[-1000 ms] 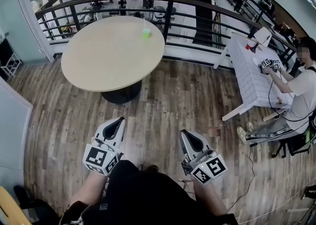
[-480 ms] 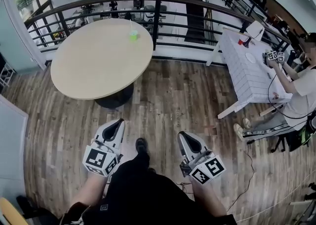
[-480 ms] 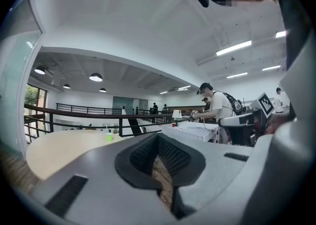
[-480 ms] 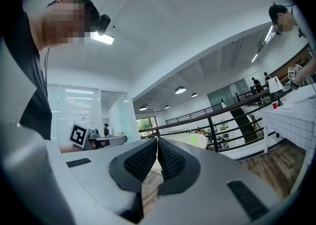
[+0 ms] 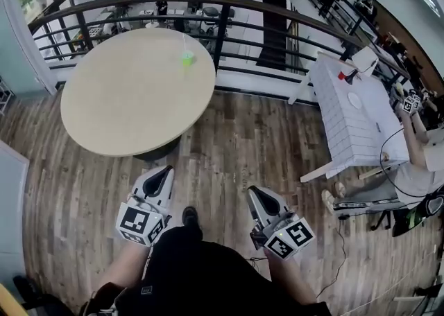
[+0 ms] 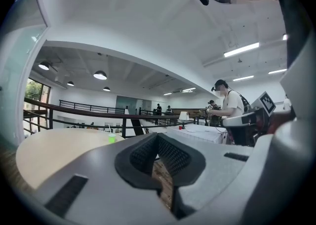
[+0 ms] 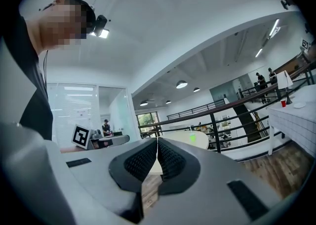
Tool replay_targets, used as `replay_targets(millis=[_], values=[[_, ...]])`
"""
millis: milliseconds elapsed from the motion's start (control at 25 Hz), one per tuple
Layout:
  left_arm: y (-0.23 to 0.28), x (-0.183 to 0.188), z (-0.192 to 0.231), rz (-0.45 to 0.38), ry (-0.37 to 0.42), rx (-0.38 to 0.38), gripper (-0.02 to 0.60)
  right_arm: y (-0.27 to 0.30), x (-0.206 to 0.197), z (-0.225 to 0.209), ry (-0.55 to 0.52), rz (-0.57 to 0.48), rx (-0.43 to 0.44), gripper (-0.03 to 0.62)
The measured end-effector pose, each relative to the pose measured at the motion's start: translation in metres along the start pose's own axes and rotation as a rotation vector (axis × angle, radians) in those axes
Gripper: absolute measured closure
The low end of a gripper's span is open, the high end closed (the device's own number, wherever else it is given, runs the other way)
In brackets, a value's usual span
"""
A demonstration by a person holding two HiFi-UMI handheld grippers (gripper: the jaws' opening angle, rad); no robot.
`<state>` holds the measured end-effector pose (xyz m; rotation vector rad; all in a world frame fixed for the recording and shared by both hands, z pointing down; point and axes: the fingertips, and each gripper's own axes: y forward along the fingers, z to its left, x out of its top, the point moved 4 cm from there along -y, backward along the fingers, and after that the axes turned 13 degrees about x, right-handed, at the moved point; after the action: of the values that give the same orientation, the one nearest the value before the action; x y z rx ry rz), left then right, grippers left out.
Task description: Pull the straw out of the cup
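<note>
A: Top of the round table (image 5: 132, 93) is looking like smooth matt beige laminate, no glare coming off it.
B: Agreed. The floor (image 5: 236, 141) is showing wood-grain planks, mixed browns, low sheen.
A: The railing (image 5: 229, 13) is reading as dark painted metal, satin finish.
B: The cup (image 5: 187, 59) is looking like translucent green plastic.
A: Shells of the left gripper (image 5: 166, 171) and right gripper (image 5: 254, 191) are showing matt grey moulded plastic. The pads (image 6: 170, 156) are looking black, rubbery and finely knobbed.
B: The marker cubes (image 5: 137, 223) are showing matt white faces with black print. The white table (image 5: 354, 127) is showing a gridded, tile-like top.
</note>
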<state>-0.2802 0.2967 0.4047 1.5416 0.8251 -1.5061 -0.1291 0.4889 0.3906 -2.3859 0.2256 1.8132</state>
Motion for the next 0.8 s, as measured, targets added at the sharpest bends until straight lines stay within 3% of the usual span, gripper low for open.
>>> replay_targets(millis=[360,800], values=[[0.078,0.027,0.067,-0.023,-0.025,0.009,0.575,0.102,0.034,-0.060,-0.007,0.019,0.039,0.571],[0.143,0.021,0.112,0.002,-0.050,0.054,0.575,0.171,0.031,-0.118,0.032,0.072,0.089,0.571]])
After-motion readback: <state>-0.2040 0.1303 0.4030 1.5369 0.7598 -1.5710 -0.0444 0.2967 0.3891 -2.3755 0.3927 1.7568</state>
